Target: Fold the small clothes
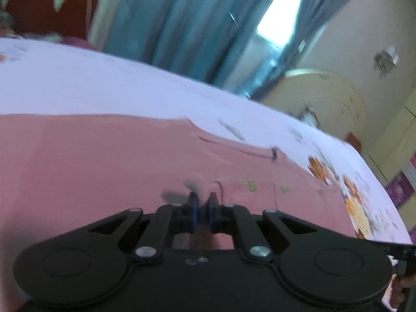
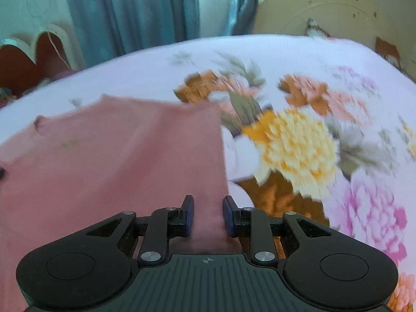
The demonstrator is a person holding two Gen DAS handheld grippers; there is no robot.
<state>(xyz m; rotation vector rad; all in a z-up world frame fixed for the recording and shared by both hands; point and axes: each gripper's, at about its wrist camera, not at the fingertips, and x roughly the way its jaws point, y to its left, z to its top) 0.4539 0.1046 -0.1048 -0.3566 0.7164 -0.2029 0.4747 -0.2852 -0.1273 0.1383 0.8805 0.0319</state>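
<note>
Left gripper (image 1: 203, 199) jaws clenched on a ribbed bit of the pink garment (image 1: 104, 161) spread on the floral bed sheet (image 2: 299, 135), right gripper (image 2: 208, 208) jaws part-open straddling its right edge, grip unclear.

A bed (image 2: 145, 72) fills the middle of the room, spread with a pale lilac sheet printed with big orange, yellow and pink flowers (image 2: 293, 140). Behind it hang long blue-grey curtains (image 1: 182, 26), parted at a narrow window (image 1: 283, 7) where bright daylight comes through. A cream rounded headboard (image 2: 325, 10), chipped and spotted in places, stands against a pale yellowish wall (image 1: 364, 26). At the other side is a red-brown piece of furniture with a scalloped white trim (image 2: 39, 41)
</note>
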